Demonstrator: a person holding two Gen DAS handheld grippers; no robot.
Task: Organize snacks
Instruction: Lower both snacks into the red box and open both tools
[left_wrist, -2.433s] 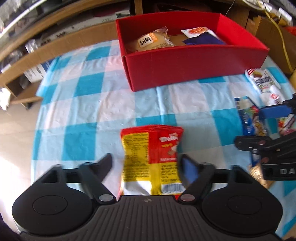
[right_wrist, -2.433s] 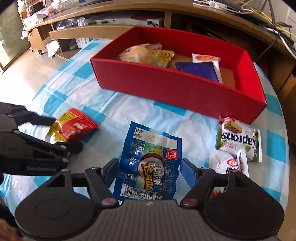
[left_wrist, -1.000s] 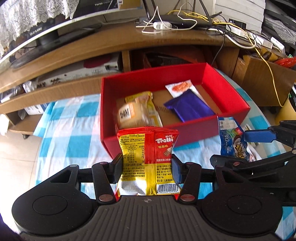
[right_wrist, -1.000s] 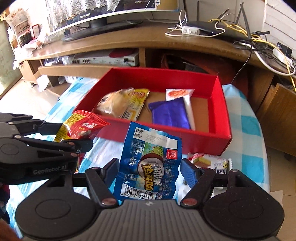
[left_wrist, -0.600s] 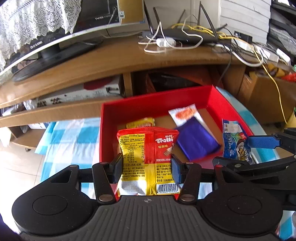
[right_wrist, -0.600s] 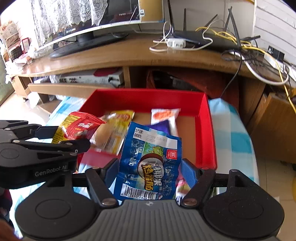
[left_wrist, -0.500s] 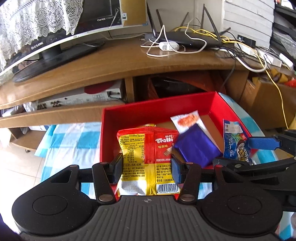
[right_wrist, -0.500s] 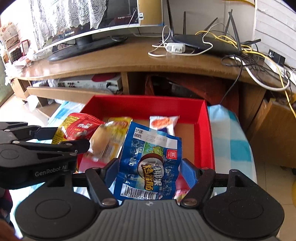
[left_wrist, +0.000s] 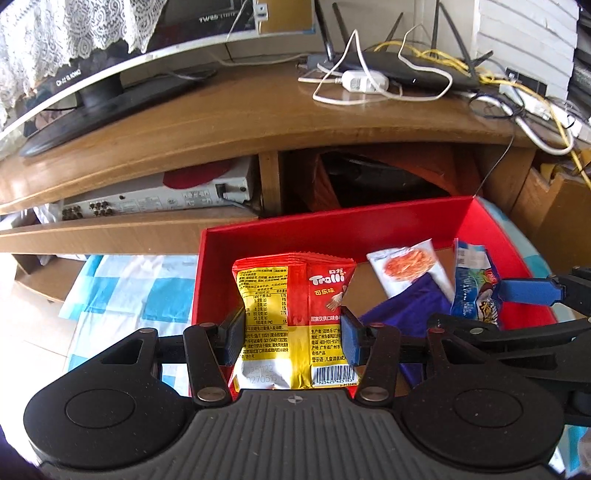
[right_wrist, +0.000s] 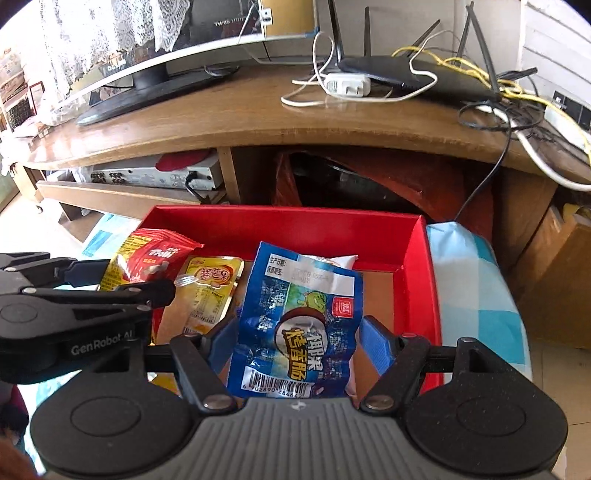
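left wrist: left hand-held gripper (left_wrist: 291, 338) clenched on the trolli bag (left_wrist: 295, 321), held upright over the near-left corner of the red box (left_wrist: 332, 229), so it can drop among the snacks already inside. white pack (left_wrist: 406, 264) and purple pack (left_wrist: 410, 310) lie on the box floor toward the far right. right hand-held gripper (left_wrist: 517, 295) alongside with the blue bag (left_wrist: 472, 284), also over the box. half a second ago the view sat a shade lower and further back; box now closer under the jaws.

right wrist: right hand-held gripper (right_wrist: 299, 347) grasping the blue bag (right_wrist: 299, 325), pads pinching its sides, above the box's (right_wrist: 280, 221) middle. yellow pack (right_wrist: 210, 291) lies by the left wall; trolli bag (right_wrist: 147, 258) hangs above it. blue checked surface (right_wrist: 476, 280) shows past the right wall. both bags not yet let go; earlier they were carried in from the surface, now poised for release.
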